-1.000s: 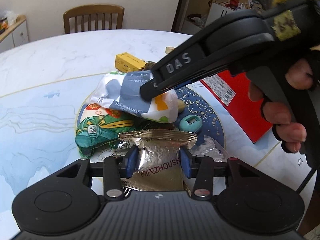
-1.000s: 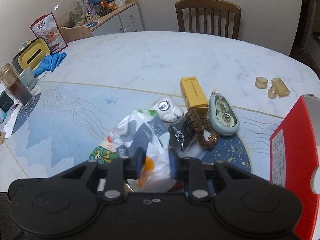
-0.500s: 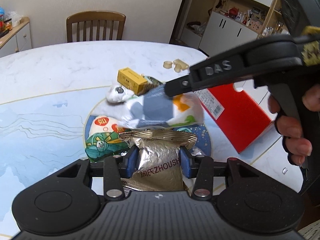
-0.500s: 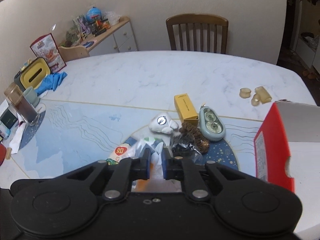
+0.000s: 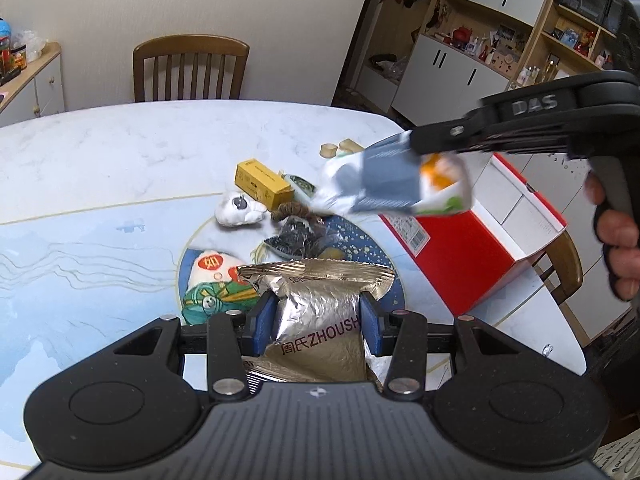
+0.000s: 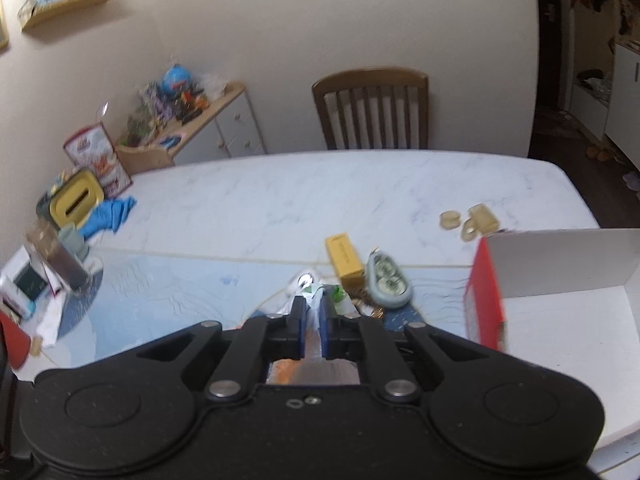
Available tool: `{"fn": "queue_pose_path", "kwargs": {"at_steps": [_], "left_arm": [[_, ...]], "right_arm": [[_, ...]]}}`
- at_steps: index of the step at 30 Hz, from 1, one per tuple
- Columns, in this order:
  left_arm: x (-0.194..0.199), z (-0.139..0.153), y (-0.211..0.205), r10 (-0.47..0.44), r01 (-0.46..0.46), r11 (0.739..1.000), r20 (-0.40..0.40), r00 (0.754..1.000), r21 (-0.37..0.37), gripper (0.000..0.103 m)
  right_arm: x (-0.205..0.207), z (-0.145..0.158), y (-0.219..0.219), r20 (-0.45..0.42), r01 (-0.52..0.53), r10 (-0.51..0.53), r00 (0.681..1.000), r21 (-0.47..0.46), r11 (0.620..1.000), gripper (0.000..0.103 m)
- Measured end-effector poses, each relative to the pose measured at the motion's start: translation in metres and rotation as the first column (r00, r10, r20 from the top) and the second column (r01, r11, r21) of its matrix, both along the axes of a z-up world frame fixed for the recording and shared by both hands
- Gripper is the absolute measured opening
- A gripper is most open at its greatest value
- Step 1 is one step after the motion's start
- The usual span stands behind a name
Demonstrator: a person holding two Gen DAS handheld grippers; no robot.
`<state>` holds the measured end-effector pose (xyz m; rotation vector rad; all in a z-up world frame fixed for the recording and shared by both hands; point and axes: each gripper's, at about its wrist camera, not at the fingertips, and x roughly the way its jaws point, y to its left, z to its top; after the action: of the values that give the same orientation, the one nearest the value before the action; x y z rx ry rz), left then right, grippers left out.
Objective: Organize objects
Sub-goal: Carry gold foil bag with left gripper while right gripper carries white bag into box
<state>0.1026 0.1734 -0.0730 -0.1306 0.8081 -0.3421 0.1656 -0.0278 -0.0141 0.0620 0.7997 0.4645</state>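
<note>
Two soft, light packs held: left gripper (image 5: 316, 322) pinches foil pouch (image 5: 320, 316) mid-body; right gripper (image 6: 313, 320) clamps tissue pack (image 5: 394, 184) by its edge.

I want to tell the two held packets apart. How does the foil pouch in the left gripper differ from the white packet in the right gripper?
The foil pouch is shiny silver-gold with dark lettering; the white packet is pale with grey, orange and green print. The pouch sits wide between the left gripper fingers; the packet is pinched thin by the right gripper. The pouch shows sharp; the packet is blurred. Both are soft and held above the table.
</note>
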Motion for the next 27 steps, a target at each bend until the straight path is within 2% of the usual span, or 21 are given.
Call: {"fn": "queue_pose_path", "kwargs": {"at_steps": [7,12,19,27], "left_arm": [[0.008,0.017,-0.017,-0.038,0.038,0.999,0.018,0.999,0.009,0.044],[0.021,0.031,-0.046,-0.068,0.068,0.997,0.033,0.997,0.029,0.044],[0.041,0.049,-0.108,-0.109,0.104,0.991,0.056,0.992,0.084,0.044],[0.066,0.061,-0.19,-0.14,0.134,0.983,0.045,0.989,0.125,0.044]], "right_arm": [[-0.006,0.022,-0.04,0.059,0.06,-0.062,0.996,0.035,0.998,0.006],[-0.011,0.029,-0.074,0.09,0.103,-0.107,0.99,0.041,0.994,0.006],[-0.009,0.028,-0.129,0.105,0.143,-0.147,0.983,0.05,0.988,0.006],[0.002,0.014,-0.191,0.095,0.164,-0.168,0.981,0.054,0.985,0.006]]}}
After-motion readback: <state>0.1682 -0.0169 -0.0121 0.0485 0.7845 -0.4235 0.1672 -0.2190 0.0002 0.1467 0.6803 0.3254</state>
